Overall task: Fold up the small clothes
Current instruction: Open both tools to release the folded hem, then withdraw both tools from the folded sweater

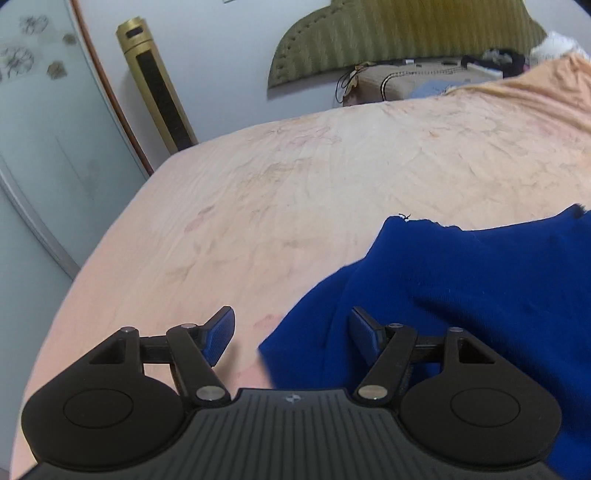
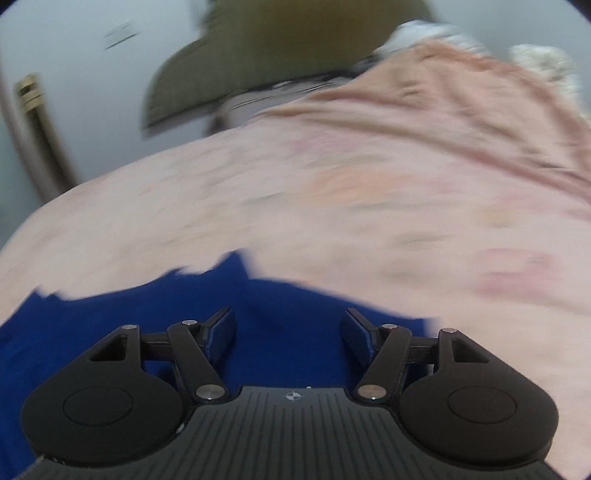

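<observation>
The blue garment [image 1: 461, 295] lies rumpled on the bed sheet [image 1: 295, 177], filling the left wrist view from 3 to 5 o'clock and the lower part of the right wrist view [image 2: 147, 317] from 6 to 9 o'clock. It looks like a soft, matte knit with a ragged top edge and a raised fold. Both the left gripper [image 1: 291, 334] and the right gripper [image 2: 288, 332] hover over it with jaws spread wide and nothing between them. A good fold likely calls for pinching 2 matching corners and drawing the cloth flat first. The peach sheet is thin and creased, faintly patterned. Beyond stand an olive ribbed headboard [image 1: 406, 33] and a gold tower fan [image 1: 155, 81]. The right view is blurred.
</observation>
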Tool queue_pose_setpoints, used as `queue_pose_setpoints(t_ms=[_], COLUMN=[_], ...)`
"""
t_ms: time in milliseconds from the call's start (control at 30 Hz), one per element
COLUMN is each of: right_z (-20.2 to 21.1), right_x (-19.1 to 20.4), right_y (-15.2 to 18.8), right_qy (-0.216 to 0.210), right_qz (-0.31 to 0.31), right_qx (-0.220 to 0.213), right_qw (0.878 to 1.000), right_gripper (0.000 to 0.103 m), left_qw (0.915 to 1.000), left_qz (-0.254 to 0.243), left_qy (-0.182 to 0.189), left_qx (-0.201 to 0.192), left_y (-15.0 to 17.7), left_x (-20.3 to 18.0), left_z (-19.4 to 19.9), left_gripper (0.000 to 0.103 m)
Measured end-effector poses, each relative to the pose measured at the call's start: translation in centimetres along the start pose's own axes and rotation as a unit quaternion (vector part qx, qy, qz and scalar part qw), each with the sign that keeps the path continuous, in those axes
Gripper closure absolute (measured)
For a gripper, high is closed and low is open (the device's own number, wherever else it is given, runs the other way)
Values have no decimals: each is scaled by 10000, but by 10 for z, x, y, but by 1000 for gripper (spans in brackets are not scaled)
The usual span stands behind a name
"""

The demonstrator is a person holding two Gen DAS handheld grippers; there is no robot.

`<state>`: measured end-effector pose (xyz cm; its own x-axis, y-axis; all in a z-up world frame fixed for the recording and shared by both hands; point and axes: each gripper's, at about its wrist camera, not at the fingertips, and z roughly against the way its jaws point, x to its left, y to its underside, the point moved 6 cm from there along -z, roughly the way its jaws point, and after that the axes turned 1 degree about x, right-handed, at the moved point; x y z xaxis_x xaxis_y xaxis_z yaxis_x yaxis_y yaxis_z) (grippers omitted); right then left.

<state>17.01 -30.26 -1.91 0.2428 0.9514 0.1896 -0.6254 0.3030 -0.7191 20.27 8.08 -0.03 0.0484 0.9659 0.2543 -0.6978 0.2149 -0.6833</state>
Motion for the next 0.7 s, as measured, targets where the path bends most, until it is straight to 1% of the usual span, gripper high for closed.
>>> queue_pose_setpoints(t_ms=[100,167,267,367,400,433,500,533,600,633,700], right_z=[26,45,66,75,75,74,72,71,67,64,57], right_x=[2,7,6,-12,-18,-22,-23,-21,-15,-12,-9], right_y=[2,9,12,14,15,17,22,25,32,35,40], right_qy=[-239,-347,-248,-49,54,120,132,149,162,127,-2], right_qz=[228,473,730,603,534,500,560,623,736,732,596], right_qx=[-264,-477,-764,-829,-818,-804,-830,-847,-821,-779,-668], right_qw=[9991,9971,9941,9947,9952,9954,9949,9943,9938,9942,9960], right_gripper=[25,18,16,15,15,15,15,15,15,15,15], left_qw=[9995,9984,9953,9900,9891,9893,9909,9905,9866,9838,9806], left_qz=[191,303,451,601,656,743,918,1026,1294,1419,1488], left_qy=[254,480,857,1277,1315,1233,889,791,906,1035,1243], left_qx=[-20,-21,52,-17,-91,-232,-425,-463,-414,-361,-294], left_y=[11,22,40,53,55,58,60,60,60,60,63], left_x=[7,10,17,26,30,36,47,52,57,57,52], left_z=[16,28,41,51,52,54,54,53,45,41,33], left_gripper=[35,35,35,35,35,35,35,35,35,35,35])
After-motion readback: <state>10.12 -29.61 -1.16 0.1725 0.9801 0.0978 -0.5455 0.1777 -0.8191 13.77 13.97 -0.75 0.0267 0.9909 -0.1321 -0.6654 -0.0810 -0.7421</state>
